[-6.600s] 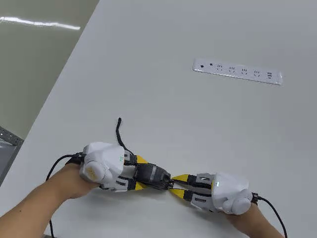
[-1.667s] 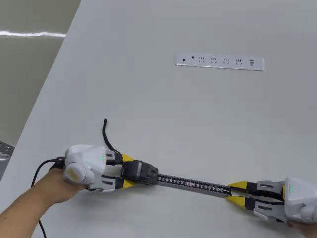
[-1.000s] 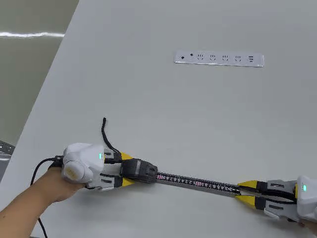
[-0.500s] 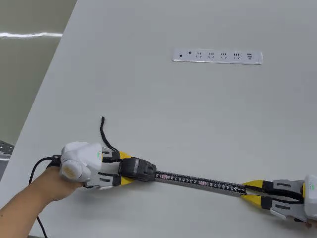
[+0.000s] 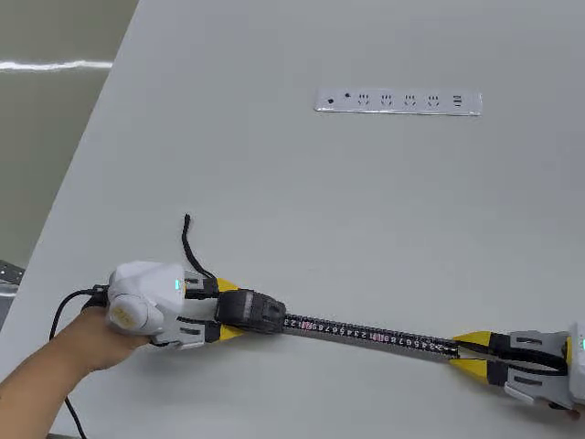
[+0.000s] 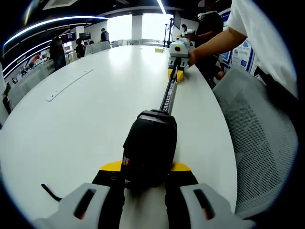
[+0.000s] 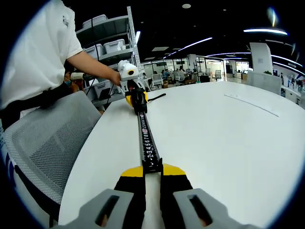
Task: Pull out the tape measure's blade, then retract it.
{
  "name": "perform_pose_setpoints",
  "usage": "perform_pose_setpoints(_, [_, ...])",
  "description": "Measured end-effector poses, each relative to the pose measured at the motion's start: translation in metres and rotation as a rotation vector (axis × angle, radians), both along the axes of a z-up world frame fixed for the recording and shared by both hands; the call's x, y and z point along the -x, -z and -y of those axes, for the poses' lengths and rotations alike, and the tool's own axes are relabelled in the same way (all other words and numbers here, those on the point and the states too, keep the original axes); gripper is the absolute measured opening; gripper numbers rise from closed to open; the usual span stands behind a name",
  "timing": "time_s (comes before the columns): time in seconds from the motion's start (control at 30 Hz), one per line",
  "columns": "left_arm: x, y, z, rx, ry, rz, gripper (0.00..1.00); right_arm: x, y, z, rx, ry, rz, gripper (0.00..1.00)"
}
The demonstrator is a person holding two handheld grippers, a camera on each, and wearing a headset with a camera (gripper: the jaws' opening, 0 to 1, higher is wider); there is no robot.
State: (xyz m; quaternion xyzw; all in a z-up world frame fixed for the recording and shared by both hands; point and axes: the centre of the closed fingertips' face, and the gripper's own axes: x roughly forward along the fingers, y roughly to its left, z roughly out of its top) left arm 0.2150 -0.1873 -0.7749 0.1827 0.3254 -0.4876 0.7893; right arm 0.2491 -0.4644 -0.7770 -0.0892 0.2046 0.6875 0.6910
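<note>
The black tape measure case lies on the white table near its front edge, and my left gripper is shut on it. In the left gripper view the case sits between the yellow-tipped jaws. Its dark blade with white numbers runs out to the right, low over the table. My right gripper is shut on the blade's end at the lower right. In the right gripper view the blade runs away from the jaws to the case and the left gripper.
A white power strip lies flat at the back of the table. A black cord trails from the left gripper. A grey mesh chair stands along the table's front edge. The floor drops away at the left.
My right gripper has moved further right with the blade's end, so more blade is out of the case. The left gripper and case have stayed in place.
</note>
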Motion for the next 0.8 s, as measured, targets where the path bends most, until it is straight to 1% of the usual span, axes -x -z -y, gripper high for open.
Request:
perform_pose_setpoints(0.1, [0.0, 0.0, 0.0, -0.002, 0.001, 0.0, 0.28, 0.001, -0.002, 0.001, 0.001, 0.001, 0.0, 0.07])
perform_pose_setpoints(0.17, [0.0, 0.0, 0.0, -0.003, 0.002, 0.0, 0.28, 0.001, 0.0, 0.004, 0.0, 0.004, -0.004, 0.07])
perform_pose_setpoints(0.37, [0.0, 0.0, 0.0, -0.004, 0.002, -0.002, 0.28, 0.0, -0.001, 0.008, 0.002, 0.01, -0.001, 0.07])
perform_pose_setpoints(0.53, [0.0, -0.001, 0.001, -0.003, 0.0, -0.002, 0.28, -0.001, 0.0, 0.014, 0.008, 0.018, -0.01, 0.07])
perform_pose_setpoints(0.6, [0.0, -0.001, 0.001, -0.003, 0.001, -0.002, 0.28, 0.0, 0.0, 0.015, 0.011, 0.016, -0.009, 0.07])
perform_pose_setpoints(0.63, [0.0, 0.0, 0.001, -0.003, 0.002, -0.003, 0.28, -0.001, 0.001, 0.015, 0.015, 0.019, -0.002, 0.07])
perform_pose_setpoints(0.67, [0.0, 0.0, 0.001, -0.003, 0.002, -0.003, 0.28, 0.0, 0.001, 0.015, 0.013, 0.022, -0.01, 0.07])
perform_pose_setpoints(0.77, [0.0, 0.0, 0.001, -0.005, 0.003, -0.002, 0.28, 0.0, 0.002, 0.014, 0.019, 0.022, -0.01, 0.08])
perform_pose_setpoints(0.8, [0.0, 0.0, 0.001, -0.004, 0.002, -0.003, 0.28, 0.0, 0.003, 0.014, 0.023, 0.021, -0.003, 0.08])
